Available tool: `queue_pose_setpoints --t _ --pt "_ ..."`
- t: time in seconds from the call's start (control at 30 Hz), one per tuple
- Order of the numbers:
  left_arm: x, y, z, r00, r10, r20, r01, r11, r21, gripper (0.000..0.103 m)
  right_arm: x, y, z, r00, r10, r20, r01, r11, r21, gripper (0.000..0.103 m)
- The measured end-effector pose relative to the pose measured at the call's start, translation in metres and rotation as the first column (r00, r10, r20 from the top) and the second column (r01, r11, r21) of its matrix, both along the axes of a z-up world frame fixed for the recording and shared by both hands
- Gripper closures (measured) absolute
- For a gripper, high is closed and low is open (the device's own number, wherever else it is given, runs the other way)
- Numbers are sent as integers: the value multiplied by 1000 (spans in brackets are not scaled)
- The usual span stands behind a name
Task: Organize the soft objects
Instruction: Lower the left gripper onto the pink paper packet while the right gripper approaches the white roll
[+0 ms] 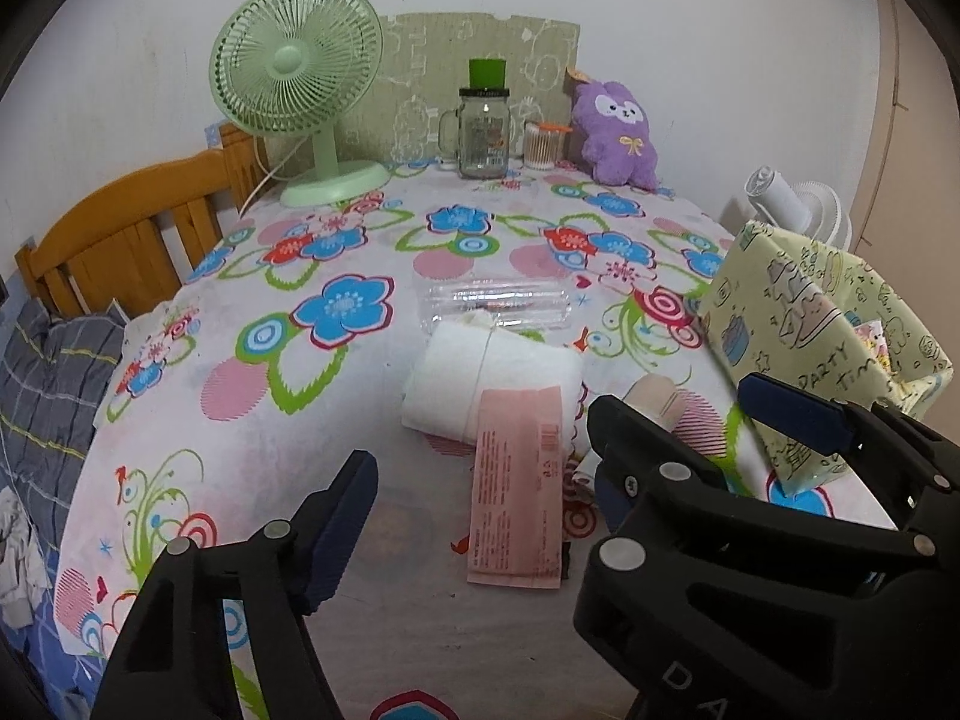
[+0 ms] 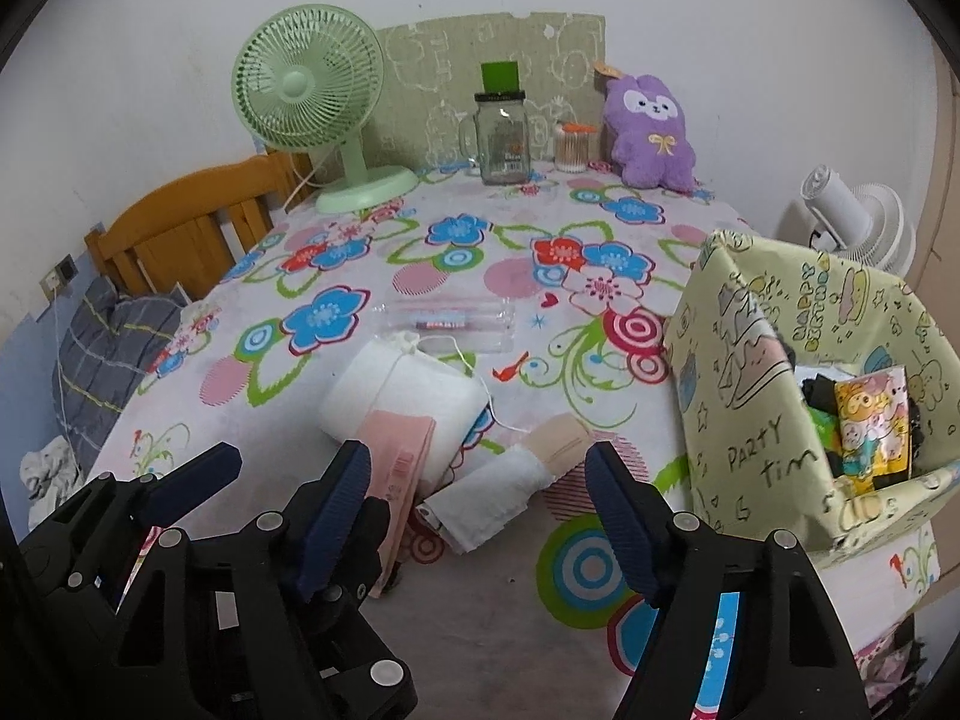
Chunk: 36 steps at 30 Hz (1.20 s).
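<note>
Both views are evenly and rather softly lit from overhead, a flat indoor light with a slightly cool, washed-out cast, so the white wall [image 1: 690, 30] looks grey and shadows on the flowered surface [image 1: 312, 324] are faint and soft-edged. The fisheye lens bends straight lines hard toward the rim, curving the wooden bed frame [image 1: 120, 240], and black corners ring each picture. The middle is fairly sharp, with small glints on the clear plastic pack [image 1: 495, 303] and the glass jar [image 2: 503, 141], while the close black fingers [image 2: 624, 516] read dark with little detail.
</note>
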<state>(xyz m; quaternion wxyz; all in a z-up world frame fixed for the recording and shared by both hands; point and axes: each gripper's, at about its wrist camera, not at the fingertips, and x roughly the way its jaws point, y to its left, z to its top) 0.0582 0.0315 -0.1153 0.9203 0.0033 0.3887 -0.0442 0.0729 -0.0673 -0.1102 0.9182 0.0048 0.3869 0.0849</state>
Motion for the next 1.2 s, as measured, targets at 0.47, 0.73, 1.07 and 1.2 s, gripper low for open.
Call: queue_pose_setpoints --t 0.47,0.73,1.07,1.2 --pt "12 3 -22 998 -1 -69 -2 999 -35 47 14 1 -23 997 -25 -76 24 1000 -5 30" --pt "16 2 -25 996 -13 -86 9 999 -50 60 21 2 -29 995 -30 -100 31 1000 -1 32" --pt "18 -1 -25 995 -29 -93 25 999 -48 71 28 2 -34 992 -33 -122 33 999 -4 39" --pt "19 0 -27 995 -13 -95 8 999 -52 68 30 2 -35 992 -29 -127 28 1000 -5 40"
